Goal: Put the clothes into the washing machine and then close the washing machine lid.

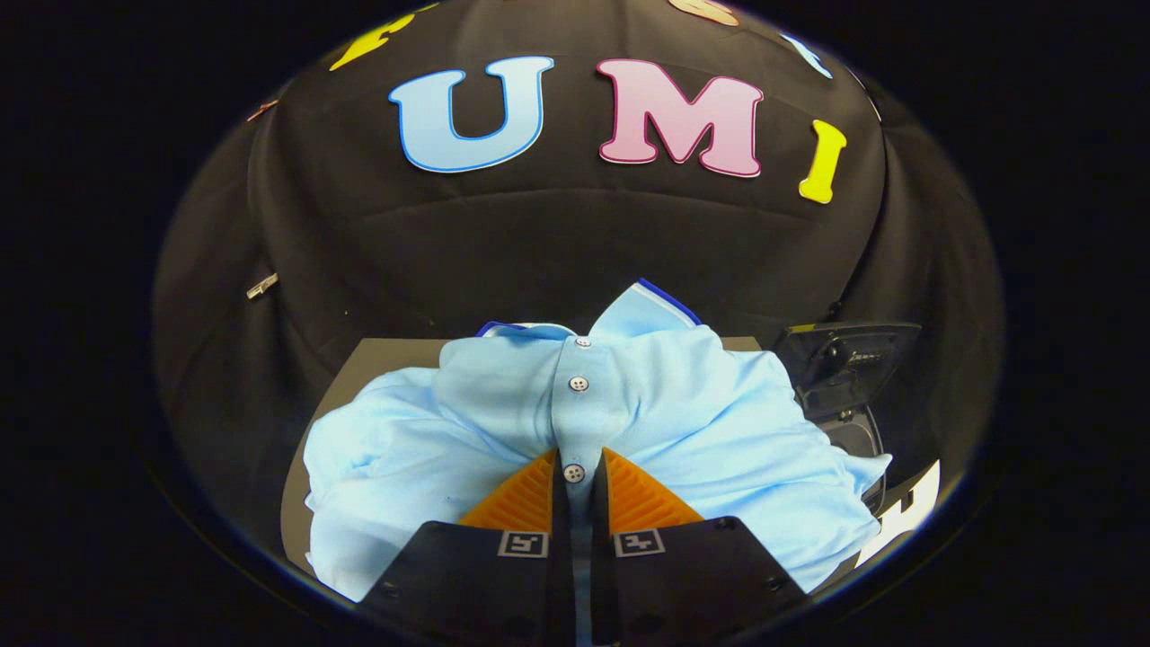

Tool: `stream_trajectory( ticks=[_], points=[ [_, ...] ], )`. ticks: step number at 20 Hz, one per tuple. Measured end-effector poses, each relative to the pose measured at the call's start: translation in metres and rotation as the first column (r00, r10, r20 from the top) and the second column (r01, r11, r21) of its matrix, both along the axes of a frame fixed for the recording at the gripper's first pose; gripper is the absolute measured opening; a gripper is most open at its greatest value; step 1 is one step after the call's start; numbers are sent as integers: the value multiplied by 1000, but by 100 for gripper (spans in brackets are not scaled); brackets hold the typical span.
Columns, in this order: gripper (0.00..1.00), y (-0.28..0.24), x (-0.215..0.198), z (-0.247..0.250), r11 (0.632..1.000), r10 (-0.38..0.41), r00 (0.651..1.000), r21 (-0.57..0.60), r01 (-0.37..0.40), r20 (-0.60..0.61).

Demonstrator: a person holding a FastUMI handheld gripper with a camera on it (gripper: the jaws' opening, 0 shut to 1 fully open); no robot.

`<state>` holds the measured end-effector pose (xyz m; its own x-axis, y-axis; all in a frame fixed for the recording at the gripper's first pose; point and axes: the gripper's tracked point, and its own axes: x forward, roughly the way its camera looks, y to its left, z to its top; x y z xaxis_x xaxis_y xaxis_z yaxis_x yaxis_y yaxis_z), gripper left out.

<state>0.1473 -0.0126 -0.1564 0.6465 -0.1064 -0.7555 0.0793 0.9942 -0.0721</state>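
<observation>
**Claw pinches the blue shirt**

The claw (579, 490) is squeezed onto the button strip of the light blue shirt (701, 422). The shirt spreads over a dark table (377, 359). The washing machine (844, 377), maybe open, sits right.

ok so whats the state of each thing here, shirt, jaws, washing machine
shirt: light blue, crumpled on the grey board, buttoned placket pinched between the jaws
gripper: jaws closed on the shirt's placket, both fingers pressing the fabric
washing machine: beyond the shirt's far side from the board, lid raised, opening partly hidden by the shirt
grey board: flat under the shirt
</observation>
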Motion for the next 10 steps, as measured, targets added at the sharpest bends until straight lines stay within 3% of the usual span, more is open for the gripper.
stream_trajectory(
  ticks=[10],
  points=[
    [12, -2, 0, 3, 995, 98, 995, 24, -98, -13]
  ],
)
